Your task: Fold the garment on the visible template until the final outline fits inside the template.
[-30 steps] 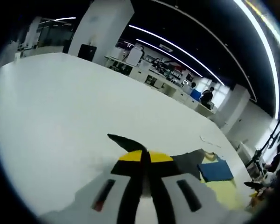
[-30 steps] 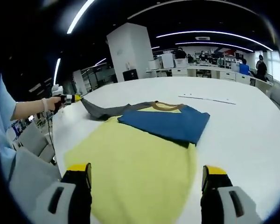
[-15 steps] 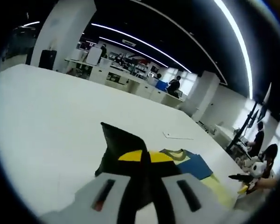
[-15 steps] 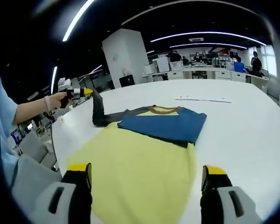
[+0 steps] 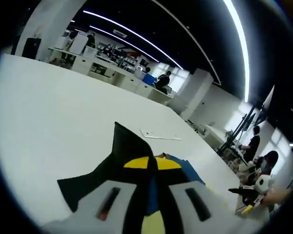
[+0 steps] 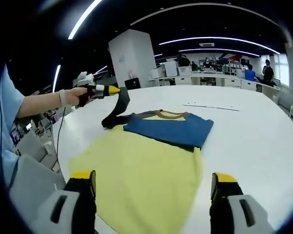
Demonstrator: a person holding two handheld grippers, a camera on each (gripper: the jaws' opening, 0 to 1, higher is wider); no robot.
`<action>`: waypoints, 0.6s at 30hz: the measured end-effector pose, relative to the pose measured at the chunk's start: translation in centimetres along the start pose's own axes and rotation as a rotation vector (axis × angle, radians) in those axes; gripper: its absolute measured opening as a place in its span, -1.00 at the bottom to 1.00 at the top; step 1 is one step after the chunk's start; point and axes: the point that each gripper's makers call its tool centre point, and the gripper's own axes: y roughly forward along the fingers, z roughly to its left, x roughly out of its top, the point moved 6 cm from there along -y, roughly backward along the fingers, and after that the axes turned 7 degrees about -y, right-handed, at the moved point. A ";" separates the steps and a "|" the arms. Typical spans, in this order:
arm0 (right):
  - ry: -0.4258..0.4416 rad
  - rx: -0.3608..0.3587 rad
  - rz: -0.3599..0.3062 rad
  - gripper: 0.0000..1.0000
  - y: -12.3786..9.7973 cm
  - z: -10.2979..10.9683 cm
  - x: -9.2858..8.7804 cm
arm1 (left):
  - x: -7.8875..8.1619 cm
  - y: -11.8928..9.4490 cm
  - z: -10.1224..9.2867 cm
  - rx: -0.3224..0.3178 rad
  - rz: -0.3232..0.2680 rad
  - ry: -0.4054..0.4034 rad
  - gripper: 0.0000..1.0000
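Left claw (image 6: pixel 113 89): pressed together on the dark grey sleeve (image 6: pixel 116 108); in the right gripper view it sits left of centre, held in a hand (image 6: pixel 80 93), with the sleeve hanging from its yellow tips down to the desk (image 6: pixel 254 131).
Left claw, own view (image 5: pixel 148 163): yellow tips meet at lower centre, the dark sleeve (image 5: pixel 119 156) rising in front of them and spreading to the lower left.
Right claw (image 6: pixel 154 187): spread wide, nothing between the jaws, low at the bottom edge above the yellow template (image 6: pixel 141 180).
Garment (image 6: pixel 168 128): blue, folded, lying on the far end of the template at frame centre, tan collar at its far edge; only the grey sleeve is lifted.
Template: yellow sheet flat on the white desk, from centre to lower left.
Left gripper view adds: a strip of blue garment (image 5: pixel 188 169) and a little yellow just behind the tips; a thin strip (image 5: pixel 158 137) on the desk beyond; the right claw (image 5: pixel 246 207) at lower right.
Right gripper view adds: the whole template outline and the person's light blue sleeve (image 6: pixel 2 122) at the left edge.
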 end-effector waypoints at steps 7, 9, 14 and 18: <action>-0.063 -0.028 0.023 0.95 -1.6 0.9 -0.6 | -1.4 3.7 -3.0 -0.072 0.015 -0.022 -1.00; -0.065 -0.045 0.016 0.92 -1.9 0.8 -0.8 | -1.7 4.8 -3.9 -0.097 0.024 -0.027 -1.00; -0.022 -0.070 -0.012 0.86 -2.3 0.2 -0.7 | -2.4 7.6 -6.3 -0.157 0.033 -0.038 -1.00; 0.016 -0.073 -0.009 0.84 -2.2 0.0 -1.0 | -3.1 9.3 -7.8 -0.196 0.039 -0.045 -1.00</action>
